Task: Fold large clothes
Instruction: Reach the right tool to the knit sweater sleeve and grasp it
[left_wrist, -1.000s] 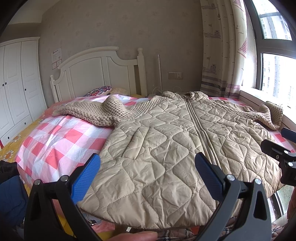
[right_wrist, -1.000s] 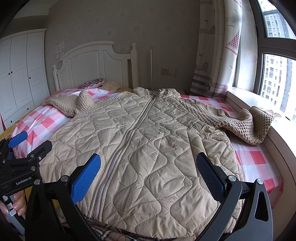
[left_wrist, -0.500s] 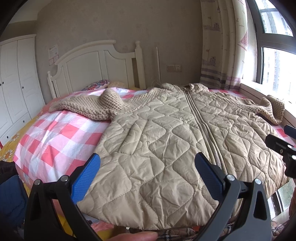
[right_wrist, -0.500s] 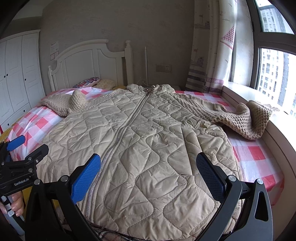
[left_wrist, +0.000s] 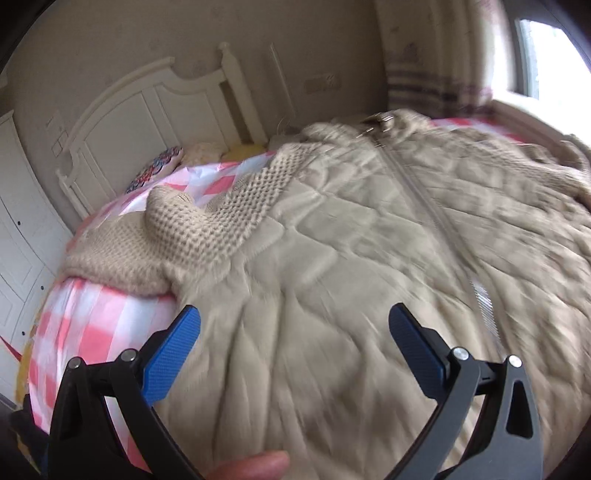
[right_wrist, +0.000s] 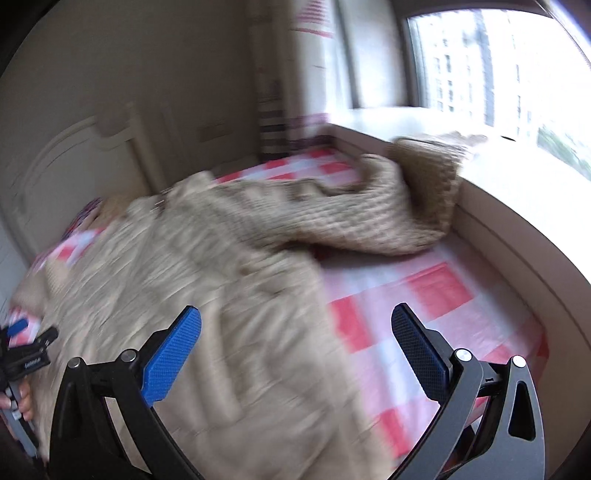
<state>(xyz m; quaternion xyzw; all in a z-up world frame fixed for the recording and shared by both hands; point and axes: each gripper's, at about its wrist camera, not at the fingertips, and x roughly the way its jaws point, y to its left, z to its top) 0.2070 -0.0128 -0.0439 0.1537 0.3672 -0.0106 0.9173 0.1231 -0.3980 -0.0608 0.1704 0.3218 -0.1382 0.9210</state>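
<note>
A beige quilted jacket (left_wrist: 351, 229) with knitted sleeves lies spread, zip up, on a bed with a pink and white checked cover (left_wrist: 85, 325). Its left knitted sleeve (left_wrist: 192, 229) stretches toward the bed's left edge. My left gripper (left_wrist: 293, 332) hovers open over the jacket's left half, nothing between its blue pads. In the right wrist view the jacket (right_wrist: 192, 277) is blurred, and its right sleeve (right_wrist: 373, 218) runs up against the window ledge. My right gripper (right_wrist: 295, 332) is open above the jacket's right edge and the bare cover (right_wrist: 424, 295).
A white headboard (left_wrist: 147, 110) and pillows (left_wrist: 159, 170) stand at the far end. A white wardrobe (left_wrist: 18, 229) lines the left side. The window ledge (right_wrist: 517, 229) borders the bed on the right, with a curtain (left_wrist: 424, 55) behind. A fingertip (left_wrist: 255, 467) shows at the bottom.
Both grippers have swung forward over the bed. The left view turned toward the left sleeve, the right view toward the right sleeve and window. Both stay open; the jacket lies unmoved.
</note>
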